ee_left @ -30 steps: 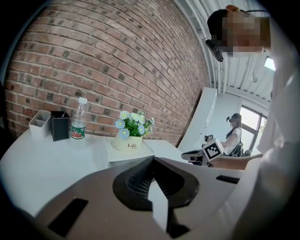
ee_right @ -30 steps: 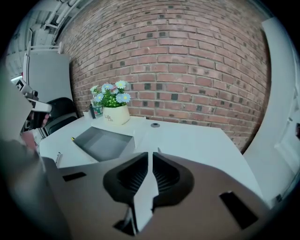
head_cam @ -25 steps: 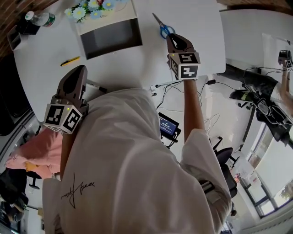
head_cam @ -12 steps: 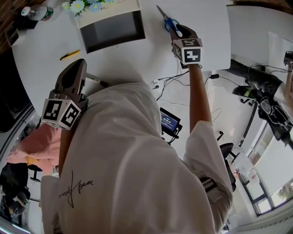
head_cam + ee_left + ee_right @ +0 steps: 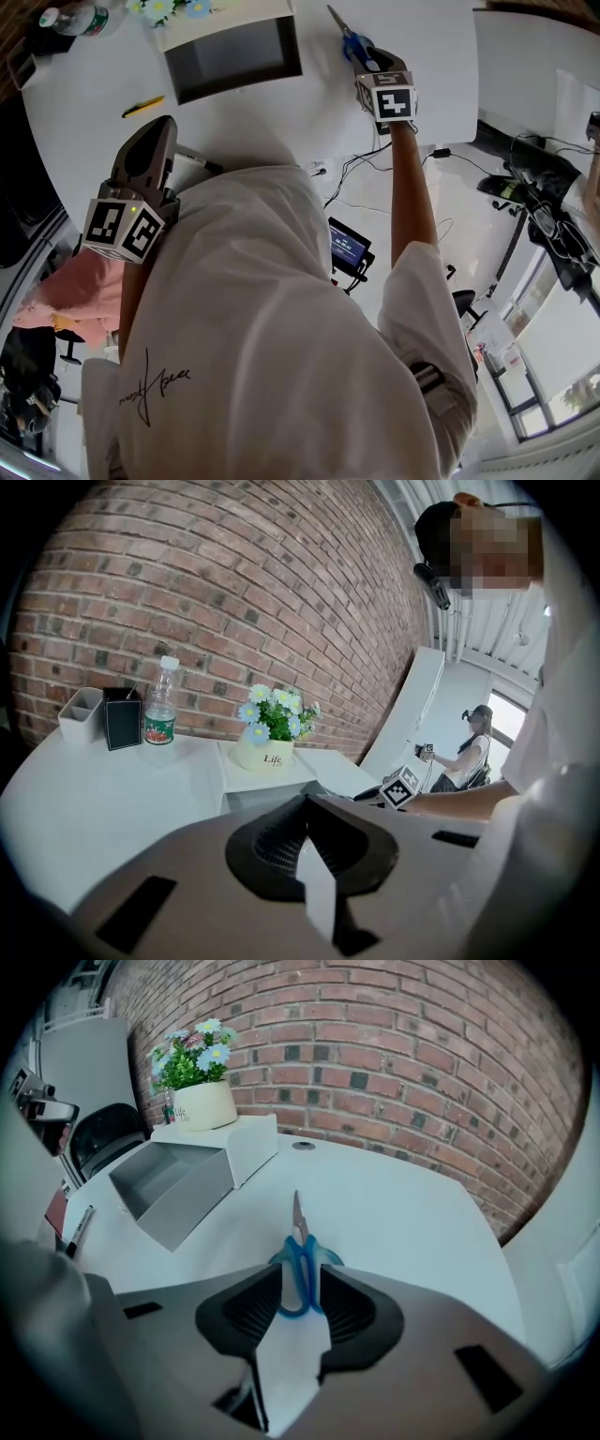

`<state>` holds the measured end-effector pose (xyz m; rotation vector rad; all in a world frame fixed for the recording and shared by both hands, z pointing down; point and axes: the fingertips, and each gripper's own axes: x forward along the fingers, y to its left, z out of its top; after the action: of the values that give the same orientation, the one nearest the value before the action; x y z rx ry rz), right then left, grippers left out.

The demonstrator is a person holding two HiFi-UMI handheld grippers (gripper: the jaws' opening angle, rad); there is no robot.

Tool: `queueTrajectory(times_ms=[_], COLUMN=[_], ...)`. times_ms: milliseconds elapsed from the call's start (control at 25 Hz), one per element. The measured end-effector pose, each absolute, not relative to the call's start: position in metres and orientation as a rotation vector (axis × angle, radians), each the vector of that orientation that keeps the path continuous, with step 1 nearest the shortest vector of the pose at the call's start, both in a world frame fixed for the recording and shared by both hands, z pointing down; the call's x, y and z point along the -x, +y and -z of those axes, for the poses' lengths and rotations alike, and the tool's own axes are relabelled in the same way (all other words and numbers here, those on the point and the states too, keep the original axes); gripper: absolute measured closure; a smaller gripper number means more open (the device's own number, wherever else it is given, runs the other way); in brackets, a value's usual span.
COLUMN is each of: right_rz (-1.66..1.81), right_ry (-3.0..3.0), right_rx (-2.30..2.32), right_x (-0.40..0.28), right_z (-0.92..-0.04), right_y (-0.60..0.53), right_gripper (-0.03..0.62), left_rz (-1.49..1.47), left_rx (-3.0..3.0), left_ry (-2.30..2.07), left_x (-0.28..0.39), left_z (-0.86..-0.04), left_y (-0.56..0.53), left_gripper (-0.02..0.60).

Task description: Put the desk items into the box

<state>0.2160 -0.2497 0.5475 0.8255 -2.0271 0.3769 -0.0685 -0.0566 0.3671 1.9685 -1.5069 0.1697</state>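
Pinching the blue handles of the scissors (image 5: 299, 1251), the right gripper (image 5: 300, 1274) has its jaws drawn in close on either side of them. The scissors lie flat on the white table (image 5: 84, 84), blades pointing away from the gripper. The box (image 5: 173, 1185) sits open on the table to the left of the scissors, apart from them, with a pot of flowers (image 5: 204, 1102) at its far edge. The left gripper (image 5: 305, 808) hangs back near the person's body, its jaws pressed together with nothing between them. A yellow pen (image 5: 142, 106) and a black marker (image 5: 197, 161) lie on the table on the left side, outside the box. A water bottle (image 5: 160, 705) stands by the brick wall.
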Motion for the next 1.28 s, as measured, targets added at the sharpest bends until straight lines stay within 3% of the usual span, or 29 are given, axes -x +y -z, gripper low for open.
queueTrajectory(times_ms=[640,880,1280], right_rz=[-0.406,-0.425,-0.449], right_ry=[-2.019,-2.036,-2.023], right_rx=[-0.813,-0.801,-0.825], right_x=[-0.215,-0.211,-0.212], right_z=[-0.561,-0.561,-0.560], right_y=[-0.259,-0.255,-0.254], right_gripper=[0.441,0.484,0.491], left_rz=[-0.190,-0.187,-0.177], left_rx=[-1.953,-1.954,-1.955], left_ry=[-1.483,-1.482,-1.499], left_x=[0.069,0.070,0.071], left_z=[-0.375,-0.376,-0.373], left_y=[-0.062,-0.061,-0.058], left_gripper=[0.575,0.575,0.575])
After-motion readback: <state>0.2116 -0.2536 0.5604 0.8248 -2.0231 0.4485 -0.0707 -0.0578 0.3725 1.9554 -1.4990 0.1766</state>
